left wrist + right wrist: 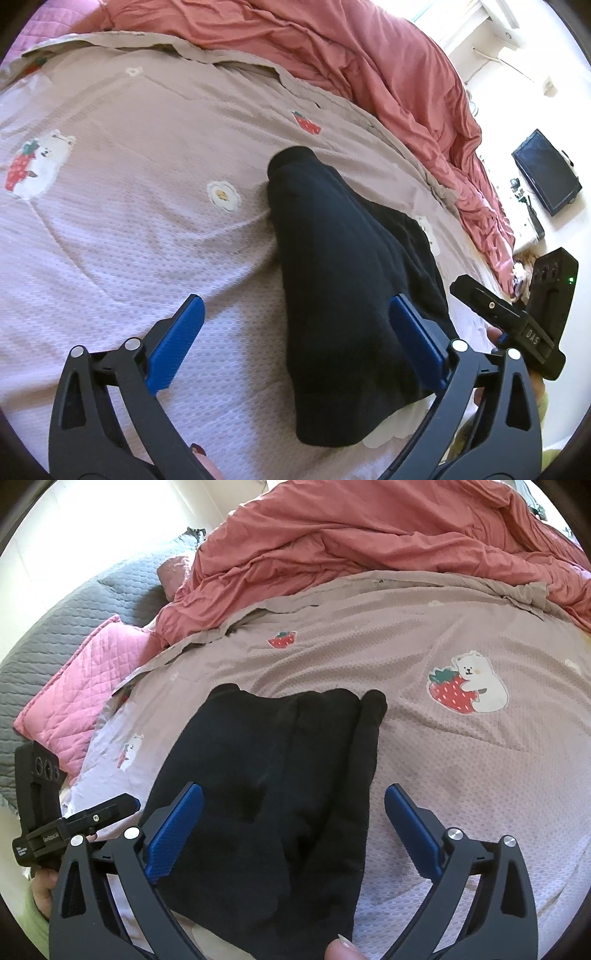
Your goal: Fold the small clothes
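Black knit garment (280,797), folded into a long narrow stack, lies flat on the bed's mauve coverlet (461,775), which is printed with strawberries, white bears and small flowers. Layers of the fold show as lengthwise ridges; one rolled edge runs along the stack's right side in the right wrist view. Far end of the stack is rounded; near end reaches down between the views' lower edges.

Left tool (295,332): both blue pads spread wide, nothing pinched. Its right pad overlaps the garment's (332,258) left portion in the picture; whether it touches the cloth I cannot tell. Its left pad sits over bare coverlet (129,240).

Right tool (293,819): pads likewise spread wide, nothing pinched. Left pad lies over the garment, right pad over bare coverlet to the right of it. Contact with the cloth cannot be told.

Each tool's black body shows at the edge of the other's view, with a hand gripping it. A fingertip (341,950) shows at the bottom edge of the right wrist view.

Surroundings: crumpled salmon-red duvet (369,542) heaped along the far side of the bed; pink quilted pillow (85,686) far left, on a grey quilted cover (74,616). A dark screen (546,171) stands at far right of the left wrist view.
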`<state>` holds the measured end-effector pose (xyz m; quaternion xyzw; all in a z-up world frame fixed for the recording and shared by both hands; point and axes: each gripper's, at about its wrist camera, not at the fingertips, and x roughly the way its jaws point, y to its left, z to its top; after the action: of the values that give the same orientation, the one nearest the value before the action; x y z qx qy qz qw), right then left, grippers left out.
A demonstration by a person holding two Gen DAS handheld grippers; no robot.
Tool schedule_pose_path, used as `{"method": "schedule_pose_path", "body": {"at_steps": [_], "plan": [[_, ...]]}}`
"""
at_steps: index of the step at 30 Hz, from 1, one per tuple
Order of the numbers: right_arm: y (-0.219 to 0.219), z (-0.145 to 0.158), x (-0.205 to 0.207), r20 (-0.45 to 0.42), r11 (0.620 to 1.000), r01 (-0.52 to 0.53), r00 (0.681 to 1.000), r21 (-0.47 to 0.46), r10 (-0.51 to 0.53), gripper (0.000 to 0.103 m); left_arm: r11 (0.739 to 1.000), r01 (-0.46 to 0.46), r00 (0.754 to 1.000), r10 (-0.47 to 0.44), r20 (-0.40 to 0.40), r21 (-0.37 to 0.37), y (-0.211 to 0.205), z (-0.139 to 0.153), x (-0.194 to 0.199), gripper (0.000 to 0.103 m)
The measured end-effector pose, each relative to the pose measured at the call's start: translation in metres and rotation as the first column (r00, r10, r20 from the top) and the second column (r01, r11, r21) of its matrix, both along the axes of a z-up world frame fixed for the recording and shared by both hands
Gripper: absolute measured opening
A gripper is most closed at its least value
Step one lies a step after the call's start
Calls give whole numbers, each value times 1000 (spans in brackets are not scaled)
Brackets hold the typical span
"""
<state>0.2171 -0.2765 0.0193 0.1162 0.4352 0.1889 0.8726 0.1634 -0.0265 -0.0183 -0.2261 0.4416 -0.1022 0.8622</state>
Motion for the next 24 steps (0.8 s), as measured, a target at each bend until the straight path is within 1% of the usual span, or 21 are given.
{"method": "schedule_pose_path", "body": {"at_steps": [12,18,24], "plan": [[2,21,-14,65,1000,16,998,-12,-16,98,998,-47,998,45,52,42,14,22,-23,93],[2,31,-27,98,1000,16,995,-11,-15,98,995,-56,995,49,86,85,13,36,-36,93],[2,40,-43,130,1000,15,991,-17,-13,98,992,-63,991,49,123,109,11,47,-53,93]]}}
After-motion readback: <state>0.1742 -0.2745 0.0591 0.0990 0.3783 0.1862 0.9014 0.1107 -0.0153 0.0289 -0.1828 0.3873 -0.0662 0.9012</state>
